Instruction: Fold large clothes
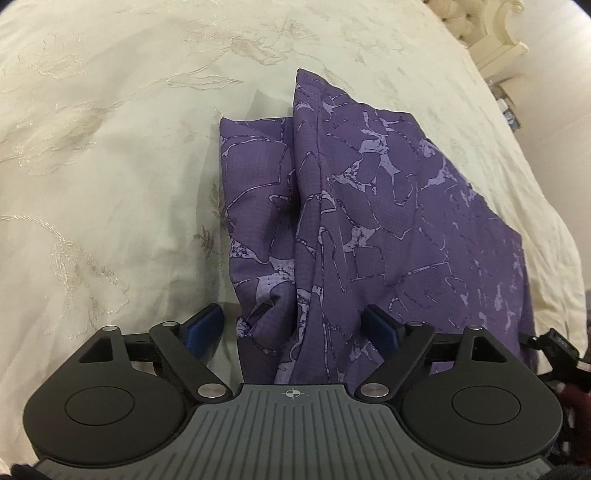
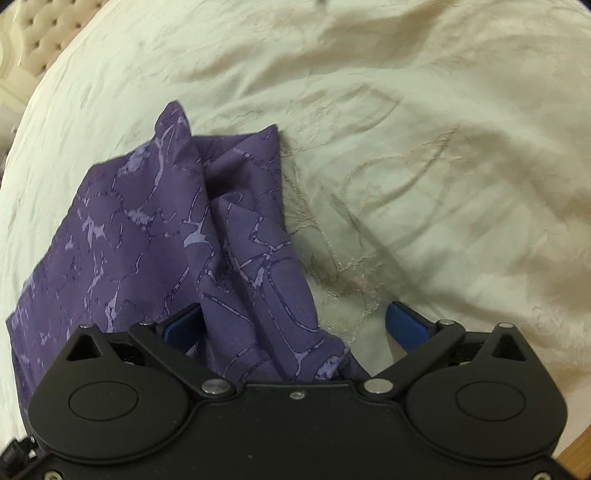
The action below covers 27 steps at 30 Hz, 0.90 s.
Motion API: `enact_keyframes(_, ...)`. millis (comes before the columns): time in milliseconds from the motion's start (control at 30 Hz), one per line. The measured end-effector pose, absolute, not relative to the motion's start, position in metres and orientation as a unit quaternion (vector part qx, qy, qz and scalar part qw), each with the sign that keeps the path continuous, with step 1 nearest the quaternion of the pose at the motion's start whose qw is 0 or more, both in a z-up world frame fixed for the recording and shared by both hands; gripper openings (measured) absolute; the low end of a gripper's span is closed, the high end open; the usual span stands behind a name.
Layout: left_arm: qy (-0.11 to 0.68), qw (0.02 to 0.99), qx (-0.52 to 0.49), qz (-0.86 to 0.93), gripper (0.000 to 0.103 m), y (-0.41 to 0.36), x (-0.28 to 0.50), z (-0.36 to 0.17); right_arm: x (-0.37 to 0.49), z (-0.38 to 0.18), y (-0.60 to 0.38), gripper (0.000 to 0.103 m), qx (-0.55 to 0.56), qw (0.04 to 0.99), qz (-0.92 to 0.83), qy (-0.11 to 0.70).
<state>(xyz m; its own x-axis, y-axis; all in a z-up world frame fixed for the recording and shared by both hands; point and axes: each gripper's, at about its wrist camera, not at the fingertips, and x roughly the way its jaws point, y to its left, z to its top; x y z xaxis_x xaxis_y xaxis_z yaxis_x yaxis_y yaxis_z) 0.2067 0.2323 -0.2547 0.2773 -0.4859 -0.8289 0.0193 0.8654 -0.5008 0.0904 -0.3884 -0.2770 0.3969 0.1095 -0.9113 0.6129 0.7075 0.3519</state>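
Observation:
A purple patterned garment lies bunched and partly folded on a cream bedspread. My left gripper is open, its blue pads spread wide on either side of the garment's near end, which passes between them. The same garment shows in the right wrist view, left of centre. My right gripper is open too, with a fold of the cloth lying between its fingers near the left pad. Neither gripper grips the cloth.
The embroidered cream bedspread fills both views, wrinkled in places. A cream tufted headboard stands at the far right in the left wrist view and also shows in the right wrist view at far left.

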Motion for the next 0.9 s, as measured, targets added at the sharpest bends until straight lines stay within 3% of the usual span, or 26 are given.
enact_keyframes(533, 0.518, 0.831, -0.188, -0.073, 0.082, 0.251, 0.158, -0.198, 0.079, -0.265, -0.425, 0.102, 0.363, 0.768, -0.144, 0.508)
enact_keyframes(900, 0.428, 0.882, -0.16, -0.116, 0.083, 0.138, 0.135, -0.138, 0.09, -0.249, -0.44, 0.102, 0.359, 0.794, -0.004, 0.491)
